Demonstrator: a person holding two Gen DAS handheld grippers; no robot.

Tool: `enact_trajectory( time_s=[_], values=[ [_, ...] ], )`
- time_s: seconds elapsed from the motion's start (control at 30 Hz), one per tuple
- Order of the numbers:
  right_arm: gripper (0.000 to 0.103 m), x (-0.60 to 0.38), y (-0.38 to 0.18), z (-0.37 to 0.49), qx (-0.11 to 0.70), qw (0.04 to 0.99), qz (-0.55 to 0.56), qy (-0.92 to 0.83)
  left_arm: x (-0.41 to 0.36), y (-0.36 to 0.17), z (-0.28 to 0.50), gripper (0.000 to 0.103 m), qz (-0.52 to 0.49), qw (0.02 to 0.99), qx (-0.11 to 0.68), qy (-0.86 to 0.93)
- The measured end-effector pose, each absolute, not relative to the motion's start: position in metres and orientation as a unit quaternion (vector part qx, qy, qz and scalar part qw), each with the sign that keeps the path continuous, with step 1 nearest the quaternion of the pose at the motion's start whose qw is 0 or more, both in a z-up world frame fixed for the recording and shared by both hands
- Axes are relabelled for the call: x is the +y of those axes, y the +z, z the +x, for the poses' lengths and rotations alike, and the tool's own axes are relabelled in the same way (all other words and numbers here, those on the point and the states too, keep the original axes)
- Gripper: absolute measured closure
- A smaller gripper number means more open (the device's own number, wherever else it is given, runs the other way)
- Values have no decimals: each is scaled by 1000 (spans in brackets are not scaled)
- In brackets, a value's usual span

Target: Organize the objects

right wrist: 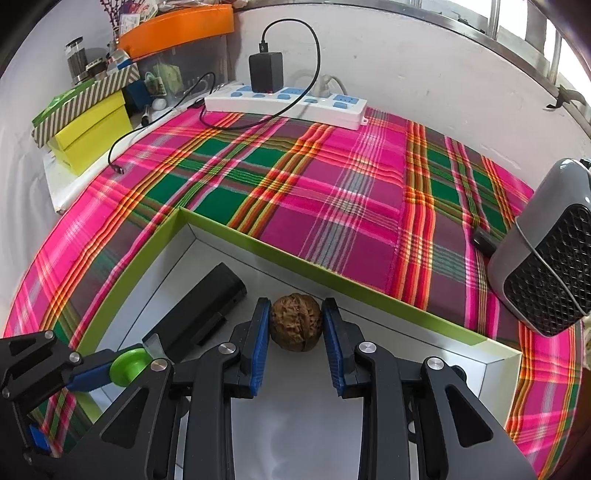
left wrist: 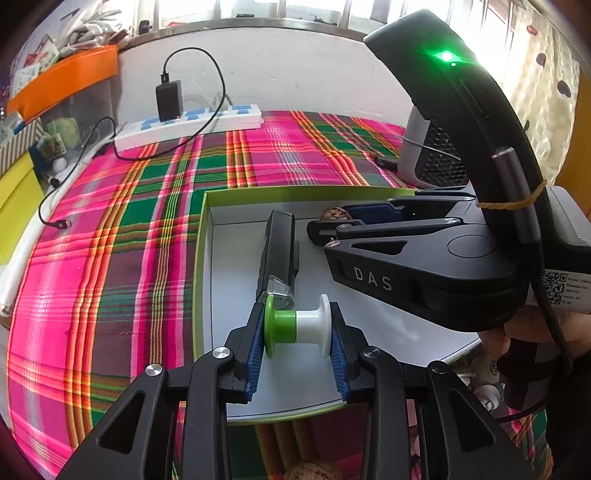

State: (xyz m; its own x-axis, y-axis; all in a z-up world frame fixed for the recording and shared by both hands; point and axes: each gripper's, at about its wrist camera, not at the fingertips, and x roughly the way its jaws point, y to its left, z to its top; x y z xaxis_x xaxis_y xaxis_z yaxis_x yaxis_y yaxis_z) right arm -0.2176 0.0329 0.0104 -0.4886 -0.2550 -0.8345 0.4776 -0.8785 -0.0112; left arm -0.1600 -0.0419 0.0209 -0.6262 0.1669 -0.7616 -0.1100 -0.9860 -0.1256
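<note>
Reading "DAS" on right gripper; left gripper clamping spool

A lived-in home is suggested, most likely a table pushed against a plain white wall under a window. The table is covered with a bright pink, green and orange plaid cloth. A white power strip with 1 black charger plugged in is laid along the wall. Household clutter is stacked at the side: a yellow box, a striped box, an orange tray and jars. A small grey fan heater is stood on the cloth.
</note>
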Motion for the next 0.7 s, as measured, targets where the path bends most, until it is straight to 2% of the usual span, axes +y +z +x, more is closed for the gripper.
enact_trajectory(
  time_s=[0.57, 0.7],
  values=[
    [73, 28, 8, -216, 134, 210, 464, -850, -42, 21, -160, 73, -426, 77, -32, 901],
    [59, 29, 7, -217, 133, 205, 467, -850, -41, 21, -160, 73, -426, 77, -33, 901]
  ],
)
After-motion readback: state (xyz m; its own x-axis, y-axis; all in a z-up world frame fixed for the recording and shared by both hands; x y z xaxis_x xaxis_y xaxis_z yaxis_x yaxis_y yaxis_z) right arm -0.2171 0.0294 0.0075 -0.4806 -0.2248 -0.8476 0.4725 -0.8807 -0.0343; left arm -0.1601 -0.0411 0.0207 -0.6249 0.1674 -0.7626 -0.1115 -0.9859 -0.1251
